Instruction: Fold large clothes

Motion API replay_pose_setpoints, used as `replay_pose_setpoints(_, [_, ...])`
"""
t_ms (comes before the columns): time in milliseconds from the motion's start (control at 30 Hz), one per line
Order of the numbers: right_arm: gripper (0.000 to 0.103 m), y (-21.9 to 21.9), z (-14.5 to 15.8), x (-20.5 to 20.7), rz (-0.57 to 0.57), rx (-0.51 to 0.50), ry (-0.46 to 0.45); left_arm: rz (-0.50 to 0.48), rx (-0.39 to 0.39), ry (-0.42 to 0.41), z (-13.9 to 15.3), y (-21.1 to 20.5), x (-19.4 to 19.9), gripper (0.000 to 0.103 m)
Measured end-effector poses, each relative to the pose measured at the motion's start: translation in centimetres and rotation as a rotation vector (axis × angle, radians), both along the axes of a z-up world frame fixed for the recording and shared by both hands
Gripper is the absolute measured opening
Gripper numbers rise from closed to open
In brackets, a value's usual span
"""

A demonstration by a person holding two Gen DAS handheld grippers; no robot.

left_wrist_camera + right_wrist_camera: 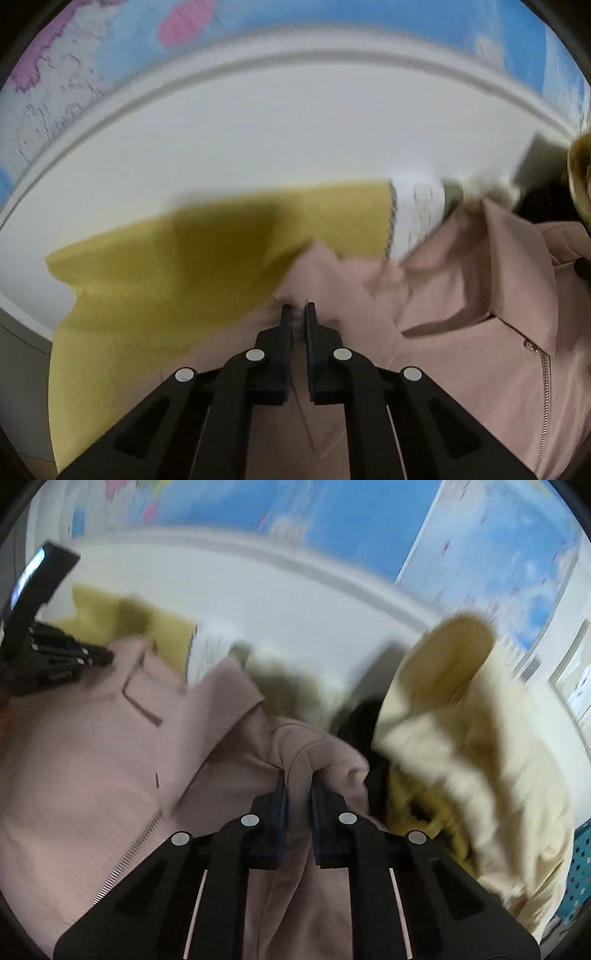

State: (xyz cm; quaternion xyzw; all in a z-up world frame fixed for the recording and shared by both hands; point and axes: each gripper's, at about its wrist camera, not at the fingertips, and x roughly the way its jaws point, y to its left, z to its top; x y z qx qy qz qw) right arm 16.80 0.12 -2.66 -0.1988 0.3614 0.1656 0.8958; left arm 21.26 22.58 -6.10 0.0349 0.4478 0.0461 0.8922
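Note:
A dusty pink zip-up jacket (480, 314) with a collar lies on the white table (258, 147). My left gripper (297, 308) is shut on a fold of its pink fabric at the jacket's left edge. In the right wrist view the same pink jacket (74, 768) spreads to the left, its zipper running down the front. My right gripper (297, 779) is shut on a bunched ridge of the pink fabric. The left gripper (48, 657) shows at the far left of that view, over the jacket's edge.
A mustard yellow cloth (155, 280) lies under the jacket's left side, with a white printed cloth (417, 218) beyond it. A pale cream garment (480, 738) is heaped to the right over something black (365, 720). A blue wall map (351, 520) hangs behind the table. A teal perforated basket (580, 864) stands at the far right.

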Motion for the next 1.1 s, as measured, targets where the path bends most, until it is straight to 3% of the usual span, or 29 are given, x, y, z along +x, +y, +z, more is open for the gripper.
replay_pose_setpoints(133, [0.010,-0.9,1.9,2.1,-0.062,0.115,-0.036,0.031,0.000,-0.066,2.0,0.9,0.5,0.005])
replay_pose_setpoints(267, [0.012,0.0,-1.0,3.9,-0.089,0.056,0.016,0.055,0.015,-0.077,1.7,1.2,0.7,0.007])
replay_pose_setpoints(300, [0.016,0.0,-1.9,4.3,-0.093,0.034,0.028,0.053,0.028,-0.070,1.4,1.1,0.5,0.012])
replay_pose_setpoints(367, [0.025,-0.2,-2.5,4.2,-0.084,0.012,0.030,0.035,0.047,-0.066,1.6,1.2,-1.1,0.035])
replay_pose_setpoints(400, [0.041,-0.6,-2.5,3.8,-0.078,0.011,0.030,0.026,0.058,-0.085,1.9,1.2,-2.1,0.045])
replay_pose_setpoints(433, [0.051,-1.3,-1.9,3.0,-0.067,0.030,0.019,0.006,0.082,-0.117,2.6,1.1,-3.9,0.047])
replay_pose_setpoints(467, [0.055,-2.0,-1.2,2.1,-0.057,0.051,0.005,-0.022,0.094,-0.141,3.3,1.2,-5.7,0.049])
replay_pose_setpoints(533, [0.068,-4.0,0.6,-0.3,-0.045,0.097,-0.033,-0.068,0.105,-0.188,4.6,1.5,-9.5,0.062])
replay_pose_setpoints(600, [0.073,-6.3,2.0,-3.6,-0.028,0.153,-0.035,-0.127,0.120,-0.228,5.8,1.4,-14.7,0.070])
replay_pose_setpoints(633, [0.076,-7.9,2.5,-5.8,-0.001,0.194,-0.021,-0.146,0.107,-0.239,6.0,1.7,-17.5,0.075])
replay_pose_setpoints(700, [0.079,-10.1,2.2,-9.0,0.027,0.247,0.026,-0.173,0.044,-0.222,6.2,1.8,-21.6,0.075])
replay_pose_setpoints(833, [0.080,-13.1,-0.2,-15.7,0.063,0.339,0.182,-0.169,-0.071,-0.159,4.2,3.4,-29.0,0.075])
replay_pose_setpoints(933, [0.080,-15.6,-2.6,-19.8,0.064,0.387,0.287,-0.170,-0.157,-0.110,2.5,4.8,-33.0,0.076])
replay_pose_setpoints(1033, [0.081,-17.9,-4.5,-23.0,0.041,0.474,0.380,-0.173,-0.281,-0.056,0.9,5.8,-35.9,0.089])
replay_pose_setpoints(1100, [0.085,-18.8,-5.1,-25.1,0.070,0.549,0.422,-0.189,-0.351,-0.025,-0.2,5.7,-37.5,0.089])
